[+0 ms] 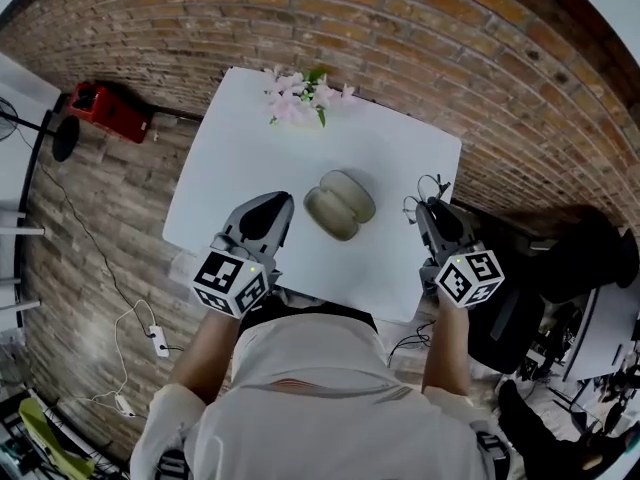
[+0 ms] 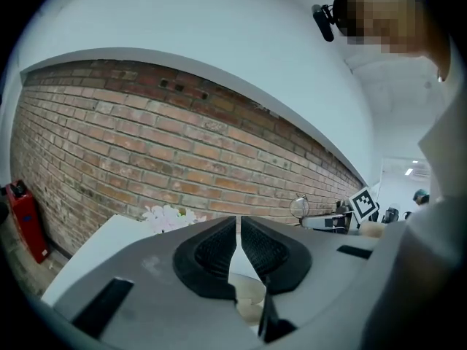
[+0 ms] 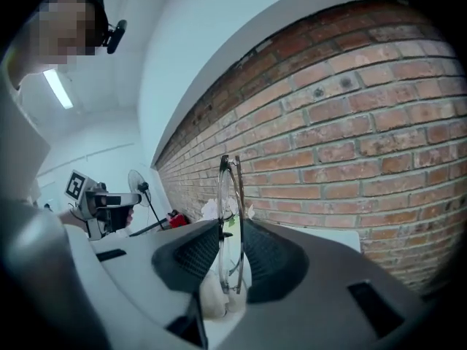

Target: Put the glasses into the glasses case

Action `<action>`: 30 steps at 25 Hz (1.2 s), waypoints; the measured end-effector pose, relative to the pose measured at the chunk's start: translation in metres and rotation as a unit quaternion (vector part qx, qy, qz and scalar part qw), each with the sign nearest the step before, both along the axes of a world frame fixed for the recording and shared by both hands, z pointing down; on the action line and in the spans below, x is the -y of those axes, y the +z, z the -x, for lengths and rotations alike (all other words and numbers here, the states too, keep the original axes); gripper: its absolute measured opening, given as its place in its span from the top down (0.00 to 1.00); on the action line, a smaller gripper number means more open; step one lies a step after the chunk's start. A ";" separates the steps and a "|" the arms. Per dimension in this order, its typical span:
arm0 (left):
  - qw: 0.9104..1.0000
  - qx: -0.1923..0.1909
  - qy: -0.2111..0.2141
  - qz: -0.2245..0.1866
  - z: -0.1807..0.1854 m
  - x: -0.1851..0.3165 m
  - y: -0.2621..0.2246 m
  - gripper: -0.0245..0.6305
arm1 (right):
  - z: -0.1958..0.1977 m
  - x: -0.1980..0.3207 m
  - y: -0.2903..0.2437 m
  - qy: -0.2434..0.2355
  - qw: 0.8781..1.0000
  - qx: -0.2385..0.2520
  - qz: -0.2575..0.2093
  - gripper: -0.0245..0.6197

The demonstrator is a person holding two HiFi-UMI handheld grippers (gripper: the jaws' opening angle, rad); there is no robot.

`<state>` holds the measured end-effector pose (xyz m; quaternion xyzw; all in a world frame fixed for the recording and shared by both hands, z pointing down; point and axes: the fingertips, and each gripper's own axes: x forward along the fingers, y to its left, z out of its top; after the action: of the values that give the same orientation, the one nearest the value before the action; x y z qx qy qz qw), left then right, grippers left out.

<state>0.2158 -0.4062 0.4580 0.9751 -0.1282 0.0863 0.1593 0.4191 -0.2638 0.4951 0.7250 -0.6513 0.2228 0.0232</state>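
Thin-rimmed glasses (image 3: 228, 188) are held upright, edge-on, in the right claw (image 3: 232, 228); the beige oval case (image 1: 340, 205) is laid mid-counter (image 1: 250, 138).

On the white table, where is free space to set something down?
The table is bare between the flowers and the glasses case, and along its left side. Crowded at the near edge by the left gripper.

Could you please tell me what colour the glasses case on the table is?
Greyish beige; the glasses case shows best in the head view.
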 end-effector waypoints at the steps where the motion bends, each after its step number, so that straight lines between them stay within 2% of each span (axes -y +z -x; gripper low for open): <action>1: 1.000 -0.001 0.002 -0.001 0.000 0.005 -0.001 0.92 | 0.002 0.007 0.000 -0.013 1.000 0.003 0.010 0.73; 4: 1.000 0.000 0.000 -0.001 0.006 0.019 0.002 0.92 | 0.018 0.032 0.010 -0.063 0.997 0.013 0.041 0.72; 6: 1.000 0.001 -0.005 0.007 0.014 0.026 0.007 0.92 | 0.033 0.048 0.028 -0.098 0.992 0.018 0.077 0.72; 10: 0.999 0.011 -0.022 0.026 0.037 0.037 0.021 0.92 | 0.065 0.073 0.083 -0.162 0.971 0.012 0.176 0.72; 14: 0.998 0.015 -0.042 0.041 0.058 0.046 0.030 0.92 | 0.088 0.083 0.140 -0.226 0.937 0.016 0.266 0.72; 19: 0.996 0.023 -0.060 0.059 0.081 0.050 0.042 0.92 | 0.118 0.085 0.193 -0.309 0.879 0.026 0.363 0.72; 23: 0.995 0.023 -0.068 0.064 0.091 0.050 0.045 0.92 | 0.131 0.083 0.222 -0.341 0.838 0.046 0.423 0.72; 28: 0.994 0.028 -0.083 0.067 0.103 0.055 0.049 0.92 | 0.143 0.084 0.242 -0.370 0.802 0.046 0.467 0.72; 30: 0.993 0.030 -0.087 0.068 0.107 0.057 0.051 0.92 | 0.145 0.084 0.250 -0.371 0.794 0.048 0.479 0.71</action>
<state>0.1090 -0.4630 0.5088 0.9440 -0.2113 0.1096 0.2286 0.2743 -0.3475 0.7451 0.3125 -0.6806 0.5151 0.4168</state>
